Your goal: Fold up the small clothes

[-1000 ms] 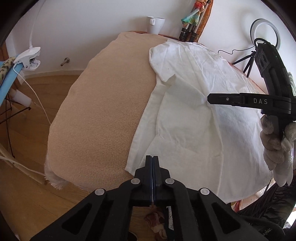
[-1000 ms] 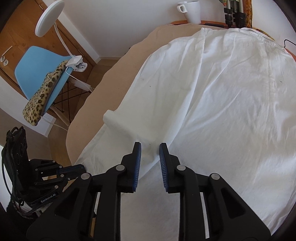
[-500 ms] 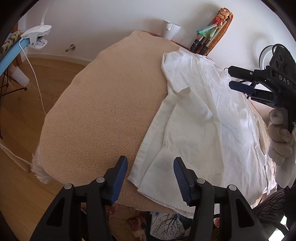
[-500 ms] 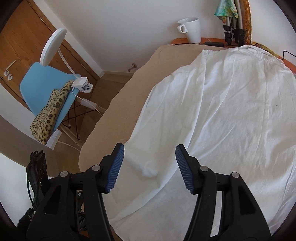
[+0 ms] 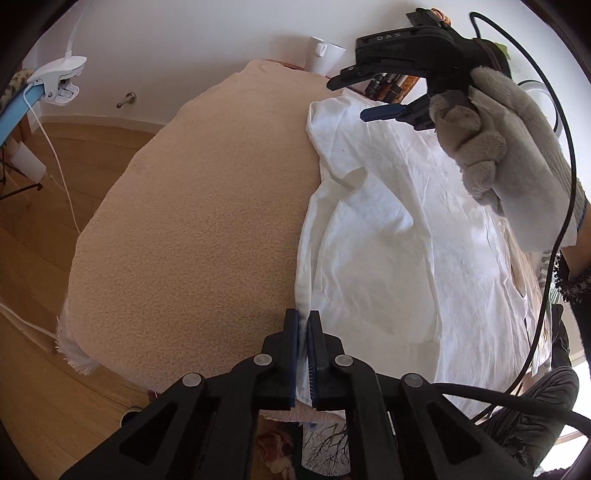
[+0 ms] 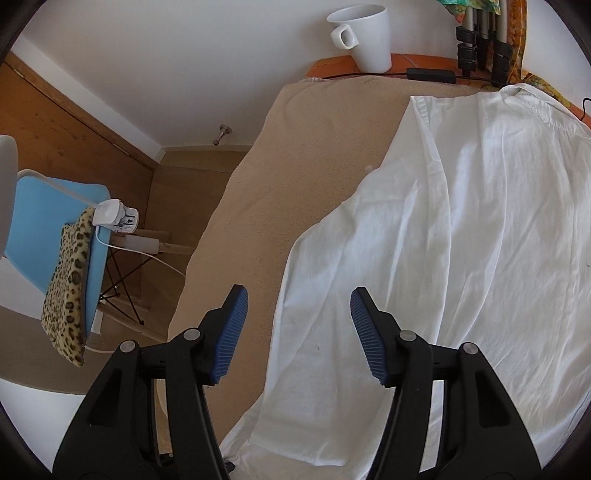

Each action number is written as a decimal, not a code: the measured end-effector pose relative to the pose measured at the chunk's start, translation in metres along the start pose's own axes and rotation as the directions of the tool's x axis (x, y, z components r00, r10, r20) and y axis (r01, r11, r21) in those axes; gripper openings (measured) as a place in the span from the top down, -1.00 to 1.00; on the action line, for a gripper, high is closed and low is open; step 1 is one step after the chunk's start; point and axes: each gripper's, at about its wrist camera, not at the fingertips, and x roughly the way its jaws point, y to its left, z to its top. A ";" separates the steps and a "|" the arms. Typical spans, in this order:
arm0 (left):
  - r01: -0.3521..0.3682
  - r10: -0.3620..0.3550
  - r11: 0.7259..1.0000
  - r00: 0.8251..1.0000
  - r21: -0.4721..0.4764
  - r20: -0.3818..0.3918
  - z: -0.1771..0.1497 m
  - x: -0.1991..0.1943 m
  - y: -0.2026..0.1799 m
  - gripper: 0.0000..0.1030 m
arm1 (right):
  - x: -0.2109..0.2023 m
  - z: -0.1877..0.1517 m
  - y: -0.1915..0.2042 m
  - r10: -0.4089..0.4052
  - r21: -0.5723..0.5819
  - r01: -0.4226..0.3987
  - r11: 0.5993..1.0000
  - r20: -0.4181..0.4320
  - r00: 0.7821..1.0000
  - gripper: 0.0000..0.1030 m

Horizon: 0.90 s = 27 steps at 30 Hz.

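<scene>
Behind the left gripper [image 5: 303, 325], the clamped white shirt's [image 5: 388, 236] near hem is hidden.

surface: beige towel-covered table [image 5: 207, 221] | on it: white shirt [image 5: 388, 258], white mug [image 6: 365, 33]

The black left gripper with blue pads [image 5: 303, 325] is clamped on the white cotton shirt's [image 5: 388, 266] edge; the black right gripper [image 6: 295, 332], held by a grey-gloved hand [image 5: 498, 147], is spread above that shirt.

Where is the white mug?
In the right wrist view the white mug stands at the top, on the orange shelf against the wall, beyond the white shirt.
</scene>
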 end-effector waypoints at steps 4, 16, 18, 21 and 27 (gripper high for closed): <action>0.057 -0.058 0.998 0.998 0.037 0.037 -0.006 -0.020 -0.012 1.00 | 0.027 0.018 0.000 -0.106 0.013 0.107 0.994 -0.023 0.994 -0.19; 0.105 -0.108 0.992 0.993 0.069 0.049 -0.012 -0.032 -0.023 1.00 | 0.060 0.046 0.011 -0.257 -0.068 0.252 0.965 -0.098 0.961 -0.49; 0.104 -0.108 0.991 0.993 0.083 0.051 -0.013 -0.033 -0.027 1.00 | 0.062 0.044 0.016 -0.288 -0.110 0.278 0.954 -0.094 0.953 -0.47; 0.112 -0.117 0.990 0.992 0.087 0.050 -0.013 -0.032 -0.030 1.00 | 0.058 0.042 0.015 -0.301 -0.117 0.290 0.950 -0.088 0.950 -0.26; 0.136 -0.142 0.984 0.988 0.114 0.053 -0.011 -0.035 -0.042 1.00 | 0.038 0.043 -0.013 -0.215 -0.058 0.210 0.976 -0.102 0.971 0.49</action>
